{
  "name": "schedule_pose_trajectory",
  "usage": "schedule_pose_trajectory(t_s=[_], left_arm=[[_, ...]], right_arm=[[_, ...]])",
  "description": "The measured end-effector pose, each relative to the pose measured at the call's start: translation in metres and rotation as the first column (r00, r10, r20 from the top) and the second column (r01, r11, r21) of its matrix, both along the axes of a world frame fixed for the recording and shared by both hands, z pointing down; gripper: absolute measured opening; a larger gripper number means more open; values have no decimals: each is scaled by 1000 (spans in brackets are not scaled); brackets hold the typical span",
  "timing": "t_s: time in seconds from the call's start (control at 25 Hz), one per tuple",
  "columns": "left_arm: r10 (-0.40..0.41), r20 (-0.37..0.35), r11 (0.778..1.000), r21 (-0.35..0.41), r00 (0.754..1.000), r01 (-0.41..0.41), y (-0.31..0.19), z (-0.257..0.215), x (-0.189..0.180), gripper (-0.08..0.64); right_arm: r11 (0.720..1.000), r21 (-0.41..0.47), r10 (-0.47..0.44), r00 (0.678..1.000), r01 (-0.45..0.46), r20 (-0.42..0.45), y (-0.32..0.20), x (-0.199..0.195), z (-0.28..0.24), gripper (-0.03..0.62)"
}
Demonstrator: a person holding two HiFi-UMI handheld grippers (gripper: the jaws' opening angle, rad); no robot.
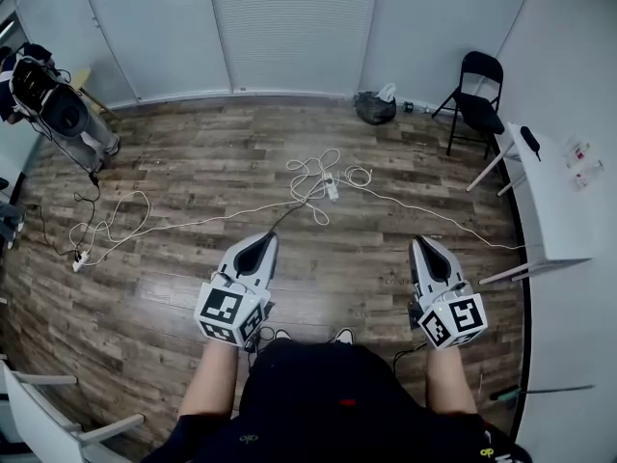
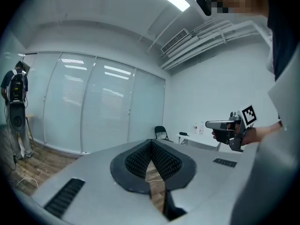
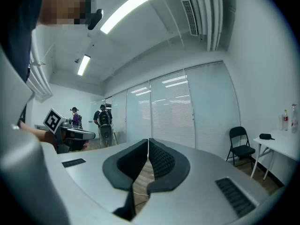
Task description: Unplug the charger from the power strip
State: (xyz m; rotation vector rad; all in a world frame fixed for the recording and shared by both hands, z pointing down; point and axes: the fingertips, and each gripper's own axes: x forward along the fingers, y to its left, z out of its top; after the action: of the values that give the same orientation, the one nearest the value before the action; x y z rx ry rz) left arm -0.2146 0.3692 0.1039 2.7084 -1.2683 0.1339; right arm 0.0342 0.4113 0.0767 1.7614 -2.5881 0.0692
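Observation:
A white power strip (image 1: 331,189) lies on the wood floor, far in front of me, among loops of white cable (image 1: 307,172). What is plugged into it is too small to make out. My left gripper (image 1: 258,244) and right gripper (image 1: 424,247) are held out level at waist height, well short of the strip. In the left gripper view the left gripper (image 2: 151,144) has its ribbed pads meeting at the tips with nothing between them. The right gripper (image 3: 148,142) looks the same in its own view, shut and empty.
A black folding chair (image 1: 477,90) and a white table (image 1: 549,201) stand at the right. A dark bag (image 1: 374,107) sits by the far wall. Equipment on a stand (image 1: 53,104) is at the left, with a thin cable running to a small white strip (image 1: 79,258).

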Motion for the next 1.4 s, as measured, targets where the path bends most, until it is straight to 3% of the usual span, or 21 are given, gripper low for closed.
schedule_pose_trajectory(t_s=[0.68,0.88,1.08,1.4], left_arm=[[-68,50,998,-7,996,69,5,2,1,18],[-95,70,995,-12,993,97,8,4,25,18],[-100,153,995,27,983,97,17,9,59,18],[-102,106,994,-17,989,104,16,19,87,18]], right_arm=[[998,-8,-57,994,58,92,-19,8,14,28],[995,-32,-85,990,89,109,-20,36,27,28],[992,-47,-109,984,117,143,-17,73,44,28],[987,-68,-133,977,146,165,-22,99,61,28]])
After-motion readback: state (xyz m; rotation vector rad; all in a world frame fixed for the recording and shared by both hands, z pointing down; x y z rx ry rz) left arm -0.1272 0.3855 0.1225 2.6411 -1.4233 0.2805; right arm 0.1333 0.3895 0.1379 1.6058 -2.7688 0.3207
